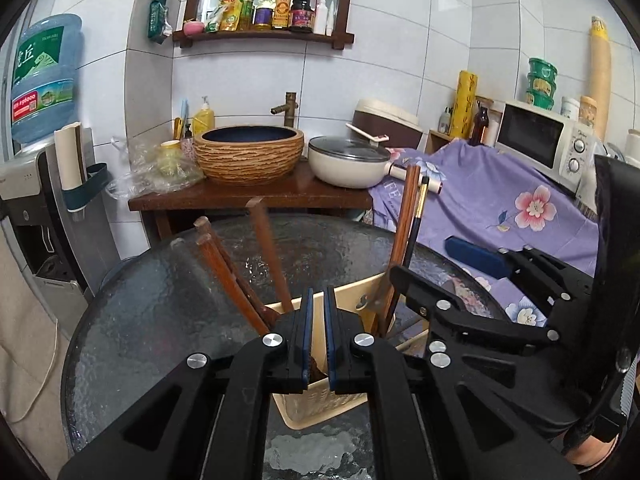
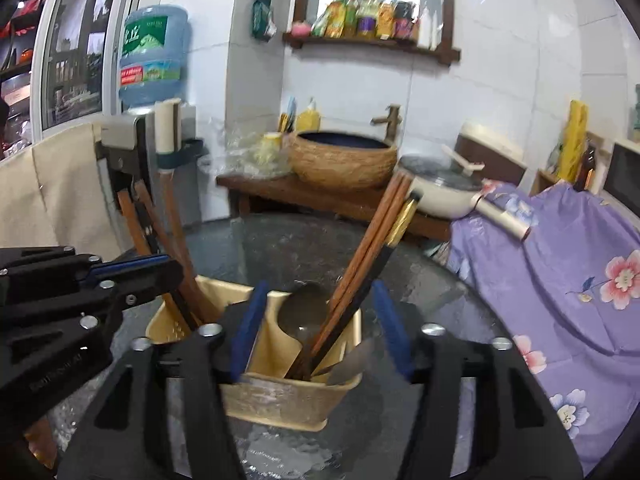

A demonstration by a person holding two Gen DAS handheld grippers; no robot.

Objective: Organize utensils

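Observation:
A cream utensil holder [image 1: 320,404] [image 2: 280,400] stands on the dark glass table [image 1: 160,300]. My left gripper [image 1: 318,336] hovers over its left compartment, pads almost together; a sliver of brown shows low in the slit. A blurred brown chopstick [image 1: 272,256] leans in that compartment beside other brown chopsticks [image 1: 224,272]. My right gripper [image 2: 320,332] is open and straddles the right compartment. There a brown pair of chopsticks [image 2: 372,236], a black chopstick with a gold band [image 2: 400,220] and a metal spoon [image 2: 304,312] lean between the fingers, untouched.
Behind the table a wooden stand [image 1: 248,196] carries a woven basin [image 1: 248,152] and a lidded cream pan [image 1: 348,160]. A purple floral cloth [image 1: 500,200] covers the right side under a microwave [image 1: 540,140]. A water dispenser [image 1: 40,80] stands at the left.

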